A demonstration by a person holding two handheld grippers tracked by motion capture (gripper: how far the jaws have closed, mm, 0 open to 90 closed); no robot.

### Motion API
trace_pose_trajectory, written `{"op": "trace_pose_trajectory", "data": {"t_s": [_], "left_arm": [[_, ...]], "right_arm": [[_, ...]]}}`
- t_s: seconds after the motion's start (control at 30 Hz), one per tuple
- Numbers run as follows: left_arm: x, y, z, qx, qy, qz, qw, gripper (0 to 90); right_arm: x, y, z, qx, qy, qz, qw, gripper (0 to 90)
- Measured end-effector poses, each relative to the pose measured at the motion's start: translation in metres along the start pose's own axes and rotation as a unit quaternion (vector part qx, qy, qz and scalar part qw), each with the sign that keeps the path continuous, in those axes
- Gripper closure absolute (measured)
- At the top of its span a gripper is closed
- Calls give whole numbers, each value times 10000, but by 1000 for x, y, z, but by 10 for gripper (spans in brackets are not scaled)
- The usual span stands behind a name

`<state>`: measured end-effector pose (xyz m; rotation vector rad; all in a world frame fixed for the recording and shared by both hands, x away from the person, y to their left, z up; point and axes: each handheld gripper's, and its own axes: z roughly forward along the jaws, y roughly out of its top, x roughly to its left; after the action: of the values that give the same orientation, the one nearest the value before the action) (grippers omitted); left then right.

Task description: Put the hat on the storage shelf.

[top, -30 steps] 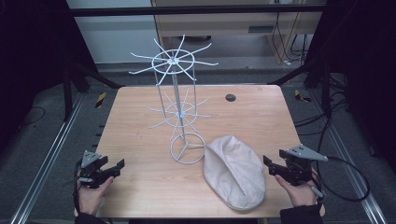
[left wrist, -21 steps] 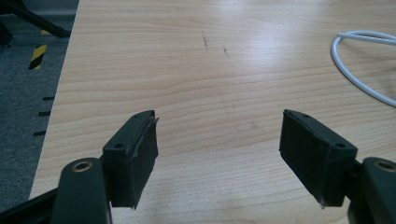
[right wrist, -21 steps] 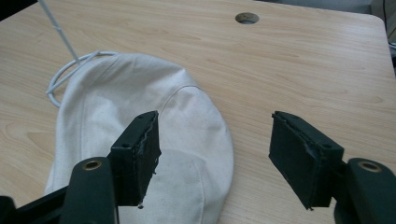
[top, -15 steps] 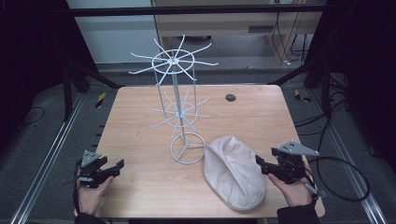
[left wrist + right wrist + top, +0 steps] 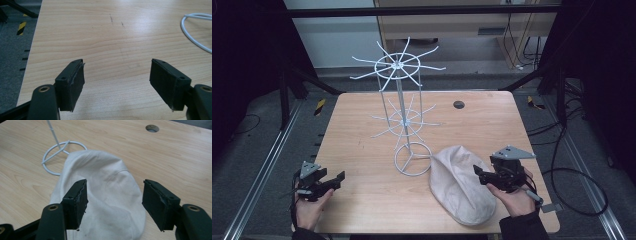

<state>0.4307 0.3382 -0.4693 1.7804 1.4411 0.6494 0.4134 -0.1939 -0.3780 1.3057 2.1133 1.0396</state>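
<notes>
One off-white cap [image 5: 460, 186] lies at the near right of the wooden table [image 5: 362, 125], its far edge touching the ring base of a single white wire rack [image 5: 404, 112] with two tiers of spokes. The right gripper [image 5: 113, 200] hovers over the cap, jaws wide and empty. The left gripper [image 5: 116, 82], likewise spread wide, sits at the near left corner.

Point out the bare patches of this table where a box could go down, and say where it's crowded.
Free: the near-left table, between the left gripper and the wire rack's ring base; also the far right, around the small round hole. Crowded: the near right, where the cream cap touches the ring base and the right gripper hangs at its edge.
</notes>
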Motion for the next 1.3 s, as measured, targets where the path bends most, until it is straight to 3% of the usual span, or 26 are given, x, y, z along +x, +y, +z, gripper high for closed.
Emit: {"op": "trace_pose_trajectory", "data": {"t_s": [0.27, 0.6, 0.87, 1.3], "left_arm": [[0, 0, 1, 49, 79, 84, 9999, 278], [0, 0, 2, 77, 119, 139, 9998, 279], [0, 0, 1, 26, 168, 75, 9998, 296], [1, 1, 1, 54, 155, 75, 9998, 299]], "right_arm": [[20, 11, 12, 221, 146, -271, 9993, 389], [41, 15, 31, 396, 292, -433, 9979, 387], [51, 14, 44, 560, 349, -515, 9965, 385], [54, 8, 67, 856, 262, -558, 9944, 435]]}}
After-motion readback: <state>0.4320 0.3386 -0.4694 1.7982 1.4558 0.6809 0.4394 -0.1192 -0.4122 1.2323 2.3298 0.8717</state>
